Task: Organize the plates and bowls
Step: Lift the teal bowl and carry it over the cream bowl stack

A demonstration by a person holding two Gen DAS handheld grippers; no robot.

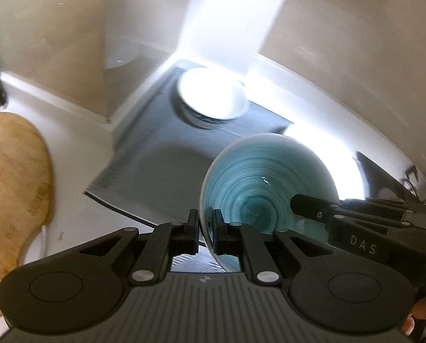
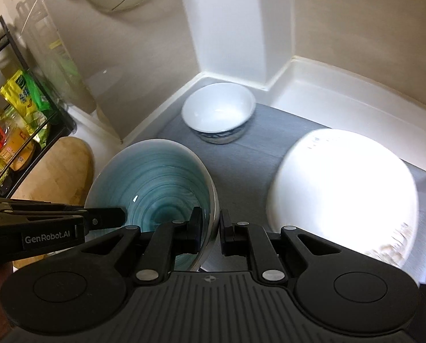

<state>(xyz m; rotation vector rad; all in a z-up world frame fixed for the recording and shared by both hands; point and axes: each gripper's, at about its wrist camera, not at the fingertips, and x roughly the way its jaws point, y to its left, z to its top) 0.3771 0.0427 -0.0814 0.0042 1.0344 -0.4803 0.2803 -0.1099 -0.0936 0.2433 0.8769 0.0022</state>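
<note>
Left wrist view: the left claw (image 1: 205, 233) pinches the teal bowl's (image 1: 258, 183) rim; the right claw (image 2: 210, 228) straddles its opposite rim (apparently gripping), bowl above the grey mat (image 2: 241, 154), nearer than the white bowl (image 2: 218, 108).

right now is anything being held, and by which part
The teal bowl is held by its rim on two opposite sides: the left tongs pinch the rim on the left side, and the right tongs pinch the rim on the right side.
</note>
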